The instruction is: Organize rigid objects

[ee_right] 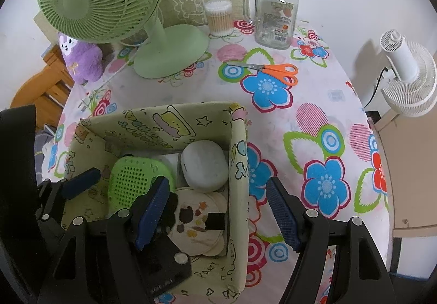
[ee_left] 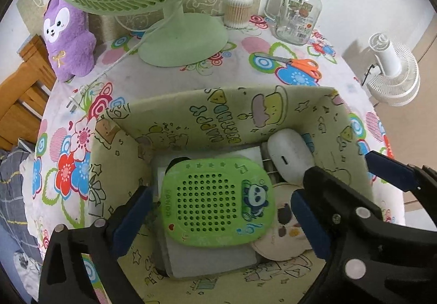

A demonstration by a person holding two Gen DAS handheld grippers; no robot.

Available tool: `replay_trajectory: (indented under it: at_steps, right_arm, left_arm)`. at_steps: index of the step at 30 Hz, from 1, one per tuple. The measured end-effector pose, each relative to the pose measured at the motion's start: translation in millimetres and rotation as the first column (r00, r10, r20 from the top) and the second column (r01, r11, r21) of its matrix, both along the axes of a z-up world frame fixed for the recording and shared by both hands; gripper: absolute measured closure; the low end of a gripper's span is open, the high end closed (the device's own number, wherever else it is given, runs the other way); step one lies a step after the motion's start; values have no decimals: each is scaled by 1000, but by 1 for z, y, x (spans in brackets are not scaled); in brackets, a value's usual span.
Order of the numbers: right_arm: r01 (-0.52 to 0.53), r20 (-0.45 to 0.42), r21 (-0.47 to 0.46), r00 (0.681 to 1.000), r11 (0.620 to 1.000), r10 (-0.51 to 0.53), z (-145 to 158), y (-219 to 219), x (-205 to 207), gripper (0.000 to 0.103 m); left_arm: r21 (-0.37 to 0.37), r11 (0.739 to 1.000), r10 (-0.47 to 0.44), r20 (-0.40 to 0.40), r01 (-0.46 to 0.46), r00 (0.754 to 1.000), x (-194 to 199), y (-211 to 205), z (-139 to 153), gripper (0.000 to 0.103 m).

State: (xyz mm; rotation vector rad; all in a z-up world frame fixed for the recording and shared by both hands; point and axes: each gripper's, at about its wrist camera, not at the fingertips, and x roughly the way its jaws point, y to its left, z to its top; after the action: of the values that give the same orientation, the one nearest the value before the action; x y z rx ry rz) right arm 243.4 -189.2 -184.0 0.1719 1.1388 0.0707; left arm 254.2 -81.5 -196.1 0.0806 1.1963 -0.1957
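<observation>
Hovering released left tongs [ee_left: 218, 211] over green panda case [ee_left: 215, 201] in storage box [ee_left: 245, 110]; right tongs [ee_right: 218, 211] released astride its wall; worth lifting straight up, clear of the rim.

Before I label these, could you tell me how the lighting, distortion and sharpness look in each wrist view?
Left wrist view: even, soft light; strong fisheye bending curves the storage box walls, with dark vignette corners; the green panda case is sharp, and the glass jar shows small glints. Right wrist view: similarly bright; the white fan throws a soft shadow on the wall; the table edge bows; no noticeable motion blur.
</observation>
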Motion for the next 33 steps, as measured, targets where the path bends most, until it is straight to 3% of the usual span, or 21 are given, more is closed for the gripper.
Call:
replay_trajectory:
  at_steps: [33]
  right_arm:
    - [11, 82, 17, 997, 1000, -13, 41, 12, -48, 27]
  left_arm:
    - [42, 997, 59, 126, -65, 990, -60, 45, 66, 0]
